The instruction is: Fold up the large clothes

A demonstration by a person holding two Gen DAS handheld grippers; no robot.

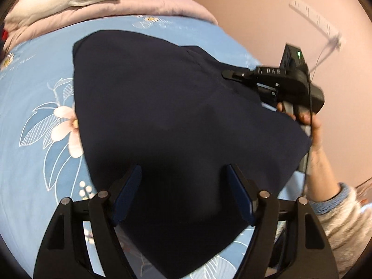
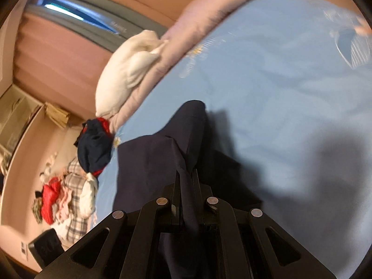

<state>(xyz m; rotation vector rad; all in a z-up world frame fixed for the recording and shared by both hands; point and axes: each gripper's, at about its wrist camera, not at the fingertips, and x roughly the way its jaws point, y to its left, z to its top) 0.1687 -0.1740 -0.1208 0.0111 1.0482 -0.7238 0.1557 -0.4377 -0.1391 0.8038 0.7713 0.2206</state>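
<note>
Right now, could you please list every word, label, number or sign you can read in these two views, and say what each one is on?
"DAS": pale raised letters on the black body of the right gripper, seen from the left wrist; a mark just before them is too blurred to read.
Window frame, right wrist view: faint pale lettering, too blurred to read.
Blue floral bedsheet: faint script-like marks near a daisy, too small to read.
Nothing else legible.

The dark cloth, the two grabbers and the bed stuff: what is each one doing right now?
Dark garment: spread on the sheet, one edge lifted.
Right gripper: shut on the garment's edge.
Left gripper: open, nothing pinched, over the garment.
Blue sheet: lying flat.
Pink quilt: bunched up.
White cloth: crumpled on the quilt.
</note>
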